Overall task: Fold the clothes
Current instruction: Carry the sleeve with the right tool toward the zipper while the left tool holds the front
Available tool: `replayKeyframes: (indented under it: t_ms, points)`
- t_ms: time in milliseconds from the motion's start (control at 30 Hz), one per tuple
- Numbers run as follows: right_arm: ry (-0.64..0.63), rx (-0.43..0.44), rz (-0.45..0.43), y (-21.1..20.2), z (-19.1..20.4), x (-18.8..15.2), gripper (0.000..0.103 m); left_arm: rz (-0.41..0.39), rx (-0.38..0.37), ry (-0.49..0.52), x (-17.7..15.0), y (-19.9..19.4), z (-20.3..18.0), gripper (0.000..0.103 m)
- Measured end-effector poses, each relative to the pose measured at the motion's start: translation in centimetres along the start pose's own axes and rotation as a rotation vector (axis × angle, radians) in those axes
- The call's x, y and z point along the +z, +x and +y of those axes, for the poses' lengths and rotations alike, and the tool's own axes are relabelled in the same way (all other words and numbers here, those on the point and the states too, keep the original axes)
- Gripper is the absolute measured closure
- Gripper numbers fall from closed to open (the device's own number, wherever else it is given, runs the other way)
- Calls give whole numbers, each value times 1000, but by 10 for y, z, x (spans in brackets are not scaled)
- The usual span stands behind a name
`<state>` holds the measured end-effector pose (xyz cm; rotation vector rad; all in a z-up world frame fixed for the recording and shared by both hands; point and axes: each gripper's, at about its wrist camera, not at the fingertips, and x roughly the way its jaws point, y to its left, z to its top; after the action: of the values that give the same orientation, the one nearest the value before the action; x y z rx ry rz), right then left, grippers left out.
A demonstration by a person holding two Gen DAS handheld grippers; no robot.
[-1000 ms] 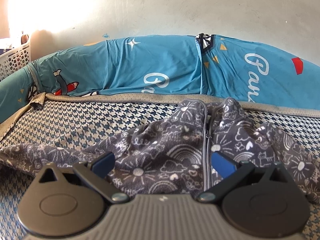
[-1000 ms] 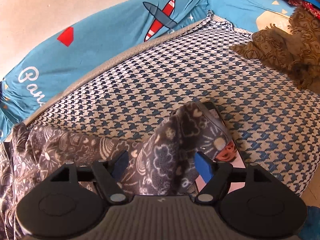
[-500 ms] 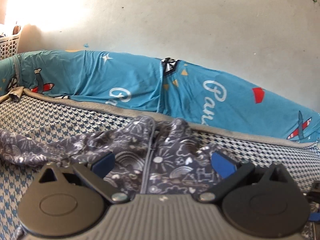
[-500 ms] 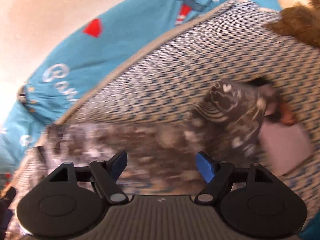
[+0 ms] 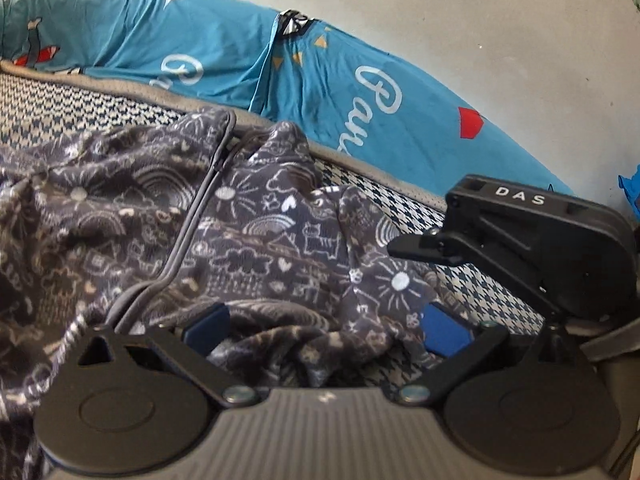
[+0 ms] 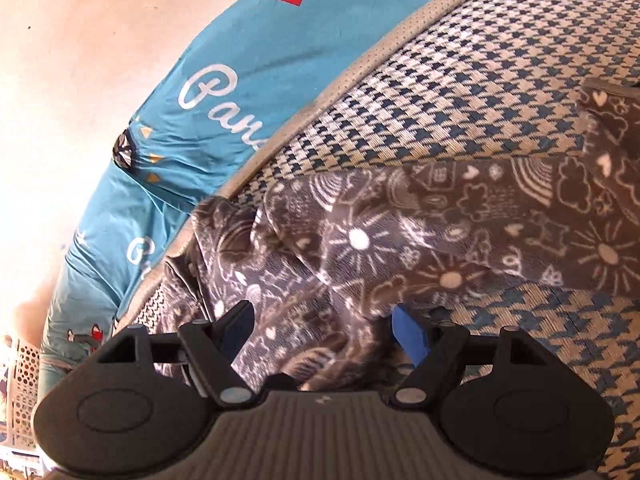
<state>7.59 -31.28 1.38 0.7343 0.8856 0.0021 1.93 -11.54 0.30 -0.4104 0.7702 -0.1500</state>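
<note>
Left gripper (image 5: 326, 330): I had its jaws spread wide, nothing pinched, grey printed fleece jacket (image 5: 224, 236) bunched between the pads. Right gripper (image 6: 324, 330): same, spread over a fold. Jacket lay rumpled on the houndstooth bedcover (image 6: 460, 92), its zipper (image 5: 192, 224) up, blue bolster (image 5: 320, 80) behind.

the bed (image 5: 404, 196) carries a houndstooth cover (image 6: 480, 80) in blue and cream, edged with a dotted beige border (image 6: 360, 76). a dark grey fleece garment (image 5: 248, 248) printed with white doodles (suns, rainbows, hearts) lies crumpled directly on the cover, its grey zipper (image 5: 188, 232) facing up. one sleeve (image 6: 520, 208) stretches out across the cover. behind the border, a teal sheet (image 5: 224, 52) with white script rises along the wall.
</note>
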Motion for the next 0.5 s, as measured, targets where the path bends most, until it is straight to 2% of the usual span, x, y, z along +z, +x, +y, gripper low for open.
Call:
replayKeyframes:
  t_ms: [100, 233, 367, 433, 500]
  points:
    - [-36, 6, 0, -1, 0, 4, 25, 8, 14, -17, 6, -2, 7, 0]
    - [-161, -60, -50, -6, 2, 7, 25, 38, -18, -60, 17, -4, 16, 0]
    - [-191, -72, -140, -15, -1, 10, 25, 56, -72, -89, 17, -10, 16, 0]
    - [-186, -51, -166, -17, -3, 12, 25, 71, -105, -85, 14, -13, 12, 0]
    - [-199, -66, -187, -15, -1, 11, 25, 108, -152, -87, 10, -14, 7, 0]
